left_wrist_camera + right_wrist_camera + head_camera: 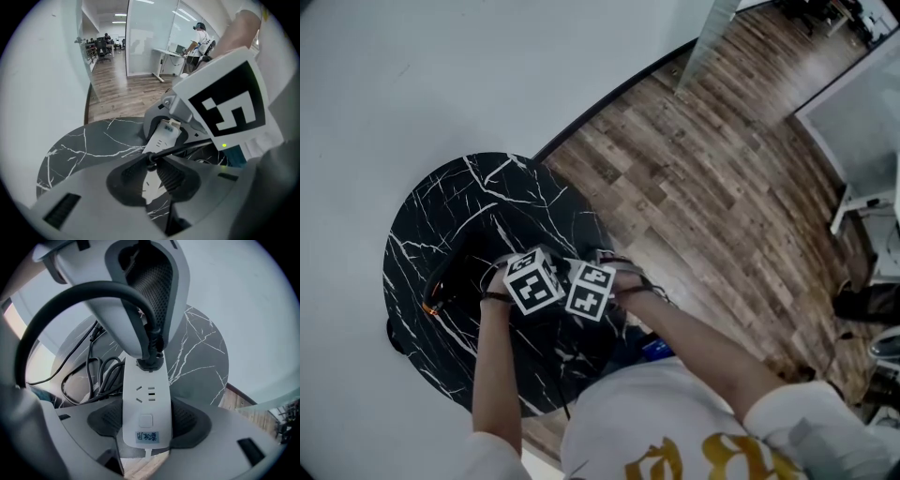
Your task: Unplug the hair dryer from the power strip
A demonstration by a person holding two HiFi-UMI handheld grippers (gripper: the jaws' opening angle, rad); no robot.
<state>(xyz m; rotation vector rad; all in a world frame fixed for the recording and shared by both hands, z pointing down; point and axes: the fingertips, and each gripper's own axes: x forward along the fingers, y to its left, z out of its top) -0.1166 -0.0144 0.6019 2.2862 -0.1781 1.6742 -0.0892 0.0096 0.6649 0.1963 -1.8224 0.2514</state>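
Right gripper (pixel 146 423) is clamped on the near end of the strip (pixel 145 397), which runs straight away over the table (pixel 201 348). At its far end, the left gripper (pixel 153 165) pinches the plug (pixel 150 363), still socketed, from above; pull upward.

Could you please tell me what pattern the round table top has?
The table is black with white marble veins; the head view shows it best.
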